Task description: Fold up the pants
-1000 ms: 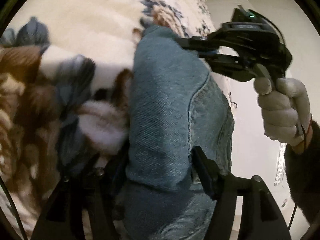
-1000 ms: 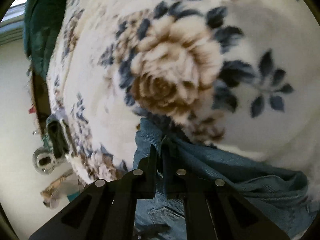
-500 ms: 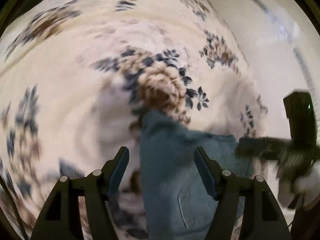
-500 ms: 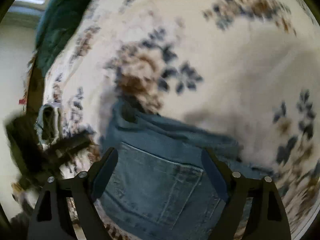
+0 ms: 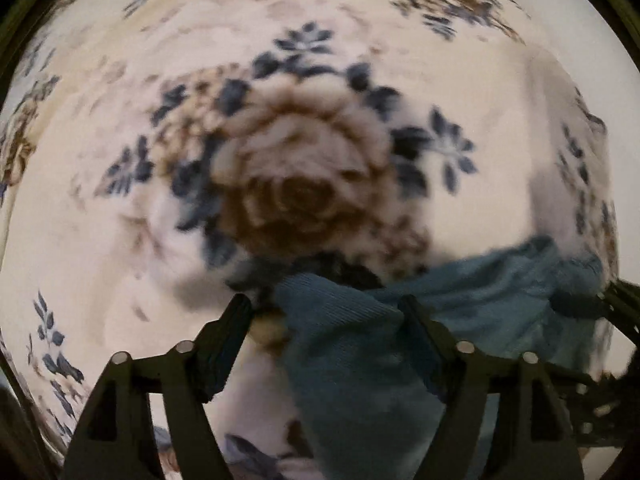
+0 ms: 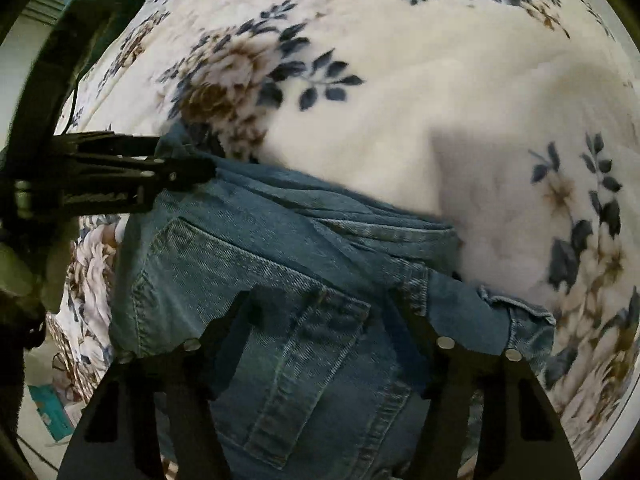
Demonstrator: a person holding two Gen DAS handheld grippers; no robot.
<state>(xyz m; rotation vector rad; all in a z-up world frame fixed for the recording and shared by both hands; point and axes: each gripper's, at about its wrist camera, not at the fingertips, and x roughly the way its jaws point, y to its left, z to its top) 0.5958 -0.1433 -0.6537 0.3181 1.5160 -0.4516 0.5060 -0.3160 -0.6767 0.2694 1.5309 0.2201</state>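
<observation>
Denim pants [image 6: 280, 300] lie folded on the floral blanket [image 6: 440, 100], long edge running left to right. I see the left gripper [image 5: 326, 316] opening, a corner between its jaws unpressed; the right gripper [image 6: 324, 304] hangs directly above, closing, unclamped.

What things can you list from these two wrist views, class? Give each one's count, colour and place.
Folded blue denim pants: one, blue, lying on the blanket, back pocket up.
Floral fleece blanket: one, cream with brown roses and navy leaves, spread under the pants.
Dark green fabric: one, at the blanket's far left edge.
Left tool: black, jaws opening, pants corner between them unpinched.
Right tool: black, jaws closing above the pocket, holding nothing.
</observation>
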